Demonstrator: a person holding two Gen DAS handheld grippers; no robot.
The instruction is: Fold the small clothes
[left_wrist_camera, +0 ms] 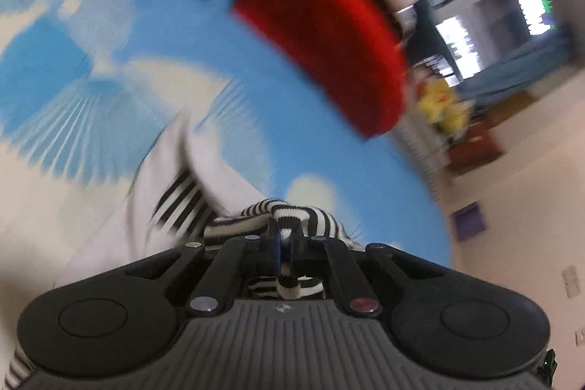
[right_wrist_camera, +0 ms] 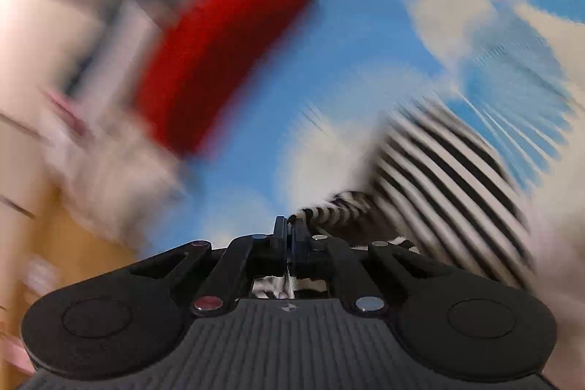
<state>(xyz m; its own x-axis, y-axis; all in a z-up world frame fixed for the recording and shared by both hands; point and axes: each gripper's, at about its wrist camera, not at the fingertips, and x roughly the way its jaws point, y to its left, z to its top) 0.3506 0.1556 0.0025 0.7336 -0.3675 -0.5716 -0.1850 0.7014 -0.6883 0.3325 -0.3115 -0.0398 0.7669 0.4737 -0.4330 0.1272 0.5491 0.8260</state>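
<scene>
Left wrist: black-and-white striped garment (left_wrist_camera: pixel 292 220) bunched, pinched

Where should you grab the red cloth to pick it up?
Probably the red cloth's near corner, coming in low from the side over the sky-print cover. It lies folded flat, so only the edges give the fingers something to pinch. Both grippers are shut on the striped garment.

The right tool (right_wrist_camera: pixel 287 229) is pinched closed on a black-and-white striped garment (right_wrist_camera: pixel 438 163) trailing to its right over the blue cloud-print tabletop (right_wrist_camera: pixel 347 42), a blurred red cloth (right_wrist_camera: pixel 215 57) lying beyond.
</scene>
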